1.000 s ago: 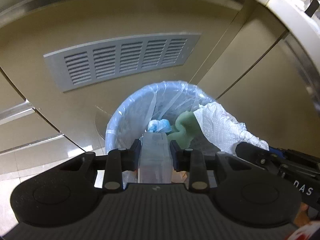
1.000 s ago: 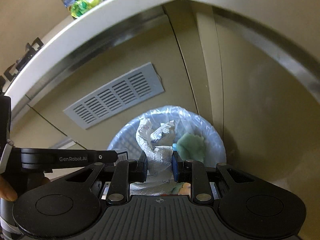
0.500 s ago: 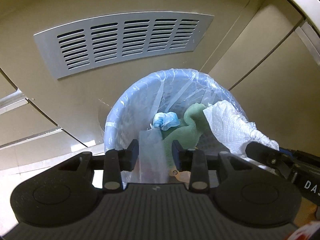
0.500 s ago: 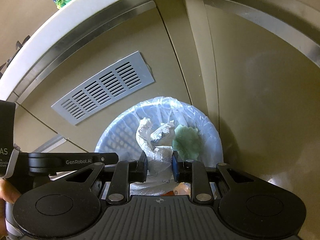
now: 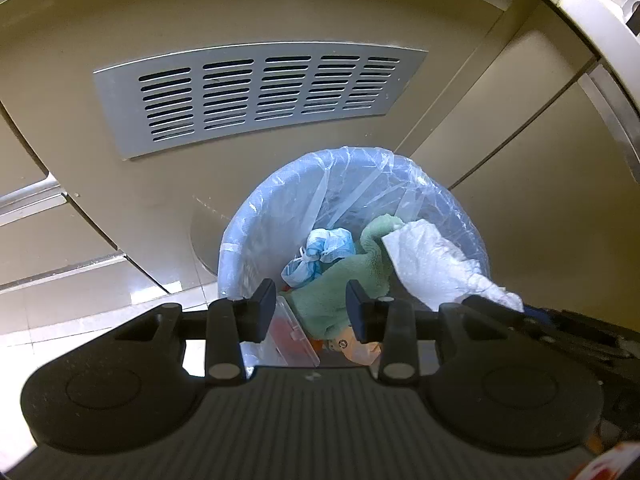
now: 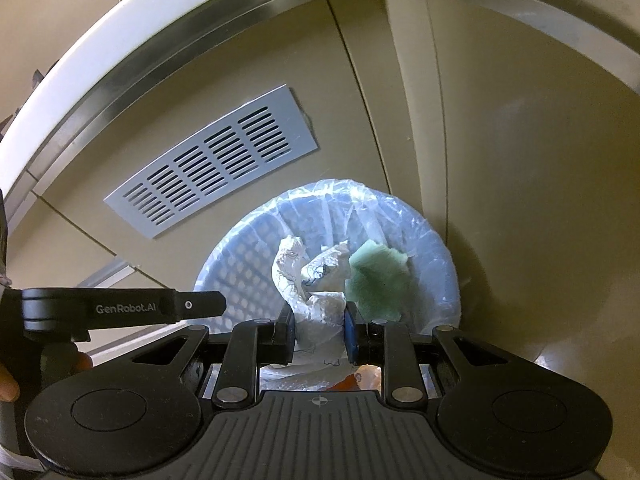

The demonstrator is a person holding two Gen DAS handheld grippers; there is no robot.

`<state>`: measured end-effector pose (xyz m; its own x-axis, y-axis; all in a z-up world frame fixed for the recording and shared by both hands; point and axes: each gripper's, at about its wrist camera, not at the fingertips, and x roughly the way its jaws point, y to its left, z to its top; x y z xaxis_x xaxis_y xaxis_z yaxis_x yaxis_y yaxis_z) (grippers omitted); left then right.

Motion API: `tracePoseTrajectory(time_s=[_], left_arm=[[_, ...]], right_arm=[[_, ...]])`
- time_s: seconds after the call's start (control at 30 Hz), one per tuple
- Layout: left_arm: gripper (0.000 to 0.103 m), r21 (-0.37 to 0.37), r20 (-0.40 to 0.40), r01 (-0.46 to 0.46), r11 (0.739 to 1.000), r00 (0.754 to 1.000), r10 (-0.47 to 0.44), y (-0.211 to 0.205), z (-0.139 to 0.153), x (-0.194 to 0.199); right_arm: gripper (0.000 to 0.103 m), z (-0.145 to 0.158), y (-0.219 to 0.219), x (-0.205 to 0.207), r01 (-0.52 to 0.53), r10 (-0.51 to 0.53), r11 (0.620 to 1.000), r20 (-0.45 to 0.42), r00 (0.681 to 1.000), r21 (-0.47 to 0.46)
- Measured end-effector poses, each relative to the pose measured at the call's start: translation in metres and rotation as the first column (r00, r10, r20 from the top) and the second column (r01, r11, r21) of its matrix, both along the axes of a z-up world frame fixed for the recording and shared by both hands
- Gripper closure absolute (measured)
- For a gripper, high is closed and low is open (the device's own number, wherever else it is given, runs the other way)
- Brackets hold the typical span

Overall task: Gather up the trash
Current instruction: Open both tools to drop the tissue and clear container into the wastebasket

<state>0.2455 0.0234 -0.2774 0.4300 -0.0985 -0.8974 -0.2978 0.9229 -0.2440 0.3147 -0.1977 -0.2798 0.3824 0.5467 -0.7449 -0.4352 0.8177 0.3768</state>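
Dropped clear box lies below parted left tool; right tool clamps paper.

You've got a grey slotted vent panel on the beige cabinet front; white countertop edge above it, steel trim strip just under the counter.

Beige cabinet fronts curve around a corner, with a grey slotted metal vent grille set into one panel. A white surface edge with a steel strip runs above. Glossy pale floor tiles reflect light.
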Motion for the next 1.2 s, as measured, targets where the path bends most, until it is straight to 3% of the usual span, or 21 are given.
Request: tracePoseTrajectory(time_s=[0.47, 0.73, 1.2], left_arm=[[0.069, -0.010, 0.010, -0.021, 1.000, 1.000, 0.021, 0.006, 0.006, -0.004], [0.069, -0.011, 0.012, -0.028, 1.000, 1.000, 0.028, 0.008, 0.011, -0.006], [0.069, -0.012, -0.006, -0.019, 1.000, 1.000, 0.019, 0.005, 0.007, -0.007]], right_arm=[[0.077, -0.016, 0.015, 0.009, -0.018, 0.017, 1.000, -0.047, 0.999, -0.026], [0.047, -0.020, 0.026, 0.008, -0.022, 0.020, 0.998, -0.047, 0.999, -0.054], [0.046, -0.032, 0.017, 0.007, -0.034, 0.026, 0.996, -0.093, 0.995, -0.087]])
